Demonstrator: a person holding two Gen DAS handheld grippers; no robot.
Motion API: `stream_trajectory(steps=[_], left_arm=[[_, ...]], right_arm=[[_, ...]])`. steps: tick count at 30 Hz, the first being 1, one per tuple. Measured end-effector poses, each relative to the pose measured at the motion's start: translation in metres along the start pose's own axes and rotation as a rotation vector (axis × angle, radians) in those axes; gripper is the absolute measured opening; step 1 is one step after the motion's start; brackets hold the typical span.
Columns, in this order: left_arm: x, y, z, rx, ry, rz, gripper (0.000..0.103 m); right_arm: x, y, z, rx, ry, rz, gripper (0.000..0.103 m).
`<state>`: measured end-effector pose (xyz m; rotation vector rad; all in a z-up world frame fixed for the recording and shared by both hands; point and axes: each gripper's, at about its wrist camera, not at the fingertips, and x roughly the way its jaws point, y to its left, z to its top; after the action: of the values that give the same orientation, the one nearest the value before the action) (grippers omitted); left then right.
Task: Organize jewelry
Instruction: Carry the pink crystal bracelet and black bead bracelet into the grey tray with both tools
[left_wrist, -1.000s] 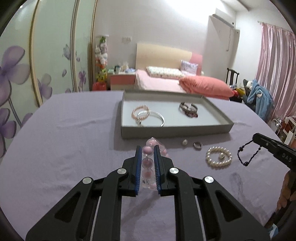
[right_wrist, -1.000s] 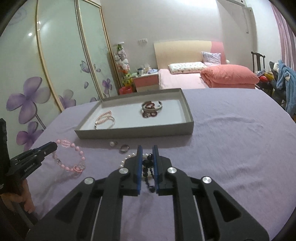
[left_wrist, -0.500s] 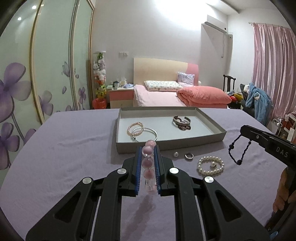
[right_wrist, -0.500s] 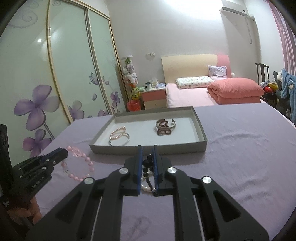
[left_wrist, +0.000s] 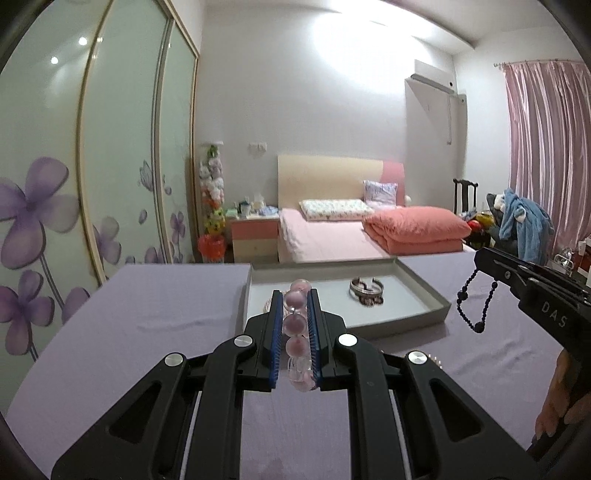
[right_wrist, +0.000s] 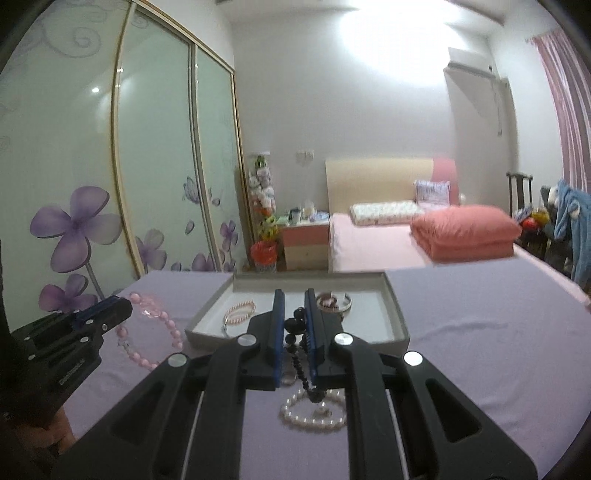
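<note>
The left gripper (left_wrist: 294, 310) is clamped on a pink bracelet (right_wrist: 147, 334) of round, glassy, translucent beads, which hangs in a loop clear of the purple table (right_wrist: 480, 332). A grey tray (right_wrist: 397, 325) sits at the table's far edge; inside lie a pale pink bead bracelet (right_wrist: 240, 308) on the left and dark bangles (left_wrist: 366, 290) on the right. The right gripper (right_wrist: 294, 314) pinches a string of small black beads (left_wrist: 476, 304) (dangling freely). Under it, a white pearl bracelet (right_wrist: 314, 411) rests on the table.
</note>
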<state>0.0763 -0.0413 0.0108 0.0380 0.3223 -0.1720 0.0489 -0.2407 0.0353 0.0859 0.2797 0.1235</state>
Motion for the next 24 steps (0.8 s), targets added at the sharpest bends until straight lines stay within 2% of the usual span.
stream_trajectory(steps=[11,24], left_arm=[[0.001,-0.010,0.017,0.012,-0.089,0.020,0.014],[0.015,-0.013,0.027,0.016,-0.117,0.015,0.014]], right_arm=[[0.000,0.014,0.015,-0.056,-0.128,-0.045,0.011],[0.019,0.008,0.025,-0.039,-0.175,-0.078,0.011]])
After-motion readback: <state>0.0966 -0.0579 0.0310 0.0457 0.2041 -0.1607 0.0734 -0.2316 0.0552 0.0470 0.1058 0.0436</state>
